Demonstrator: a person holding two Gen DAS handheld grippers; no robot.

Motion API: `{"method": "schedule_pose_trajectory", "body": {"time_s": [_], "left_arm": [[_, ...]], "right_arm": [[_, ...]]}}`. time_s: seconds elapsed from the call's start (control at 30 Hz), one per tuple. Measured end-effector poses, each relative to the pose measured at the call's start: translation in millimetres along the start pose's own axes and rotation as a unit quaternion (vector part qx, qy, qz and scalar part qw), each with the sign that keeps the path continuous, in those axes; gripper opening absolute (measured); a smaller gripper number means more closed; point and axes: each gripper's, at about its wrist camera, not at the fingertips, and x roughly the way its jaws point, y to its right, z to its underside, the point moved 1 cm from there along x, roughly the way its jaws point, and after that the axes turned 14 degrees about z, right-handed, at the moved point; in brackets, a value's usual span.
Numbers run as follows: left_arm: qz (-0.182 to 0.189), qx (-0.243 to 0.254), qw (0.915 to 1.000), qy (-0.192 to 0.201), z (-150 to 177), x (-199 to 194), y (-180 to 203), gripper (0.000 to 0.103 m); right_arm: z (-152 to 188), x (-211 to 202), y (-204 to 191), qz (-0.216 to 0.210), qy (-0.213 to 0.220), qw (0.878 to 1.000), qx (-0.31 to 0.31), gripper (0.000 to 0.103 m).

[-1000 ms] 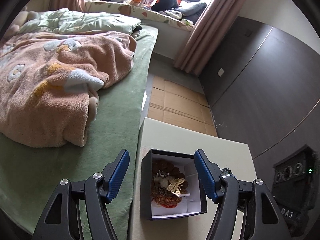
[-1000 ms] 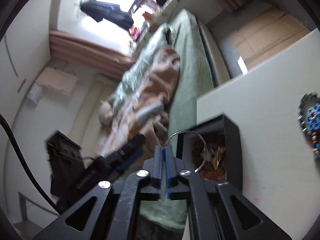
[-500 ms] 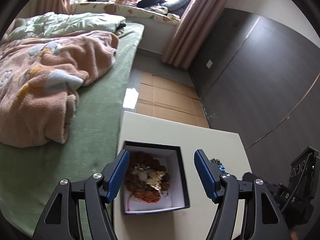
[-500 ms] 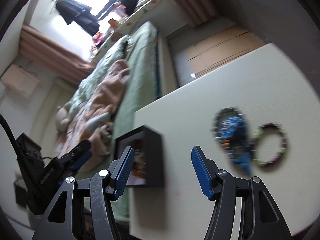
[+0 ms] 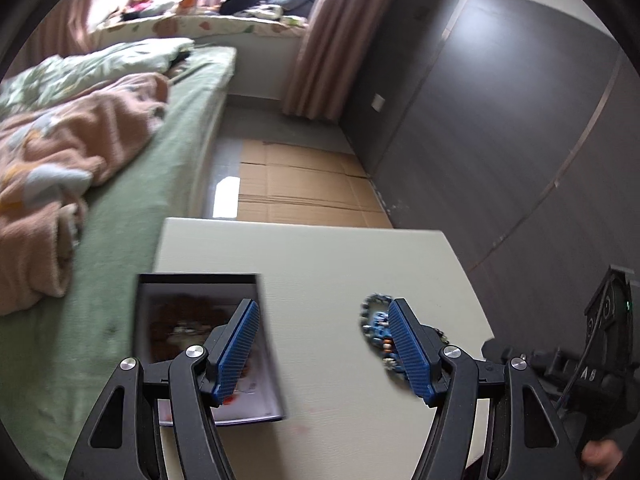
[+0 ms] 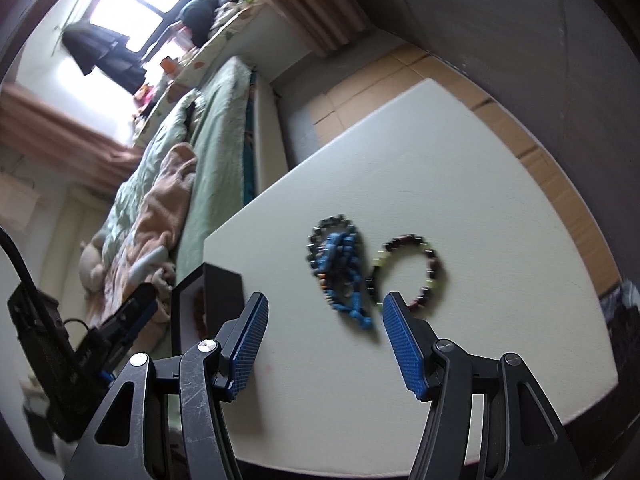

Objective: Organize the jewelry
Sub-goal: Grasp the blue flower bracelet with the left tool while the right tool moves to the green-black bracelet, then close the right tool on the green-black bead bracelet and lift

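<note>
Both grippers, left [image 5: 320, 346] and right [image 6: 324, 338], are gaping empty; only the right view is showing the bracelet [image 6: 412, 270] lying mid-table [image 6: 500, 208], away from edges.

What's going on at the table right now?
A person is sorting jewelry with two handheld grippers. Both the left gripper and the right gripper are open and empty. The black box already holds several pieces. A blue beaded piece and a dark beaded bracelet lie loose on the table, just ahead of the right gripper.

place: home bedroom | signs: bed [image 5: 168, 168], blanket [image 5: 60, 152], curtains [image 5: 316, 40], window seat [image 5: 208, 26]
</note>
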Motion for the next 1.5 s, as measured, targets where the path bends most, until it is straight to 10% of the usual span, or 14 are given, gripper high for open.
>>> {"method": "schedule_pose_trajectory", "body": {"time_s": [0.47,0.9,1.5], "left_arm": [[0.01,0.054,0.9961,-0.069,7.6,83.4,35.5,0.067],[0.005,0.064,0.989,-0.133,23.2,146.5,29.7,0.029],[0.038,0.039,0.9962,-0.068,4.6,88.7,27.0,0.022]], "right_arm": [[-19.3,1.8,52.4,0.045,-0.012,0.996,0.07,0.06],[-32.9,24.3,53.7,0.087,-0.03,0.994,0.057,0.06],[-30.4,58.1,25.8,0.144,-0.042,0.989,-0.018,0.057]]}}
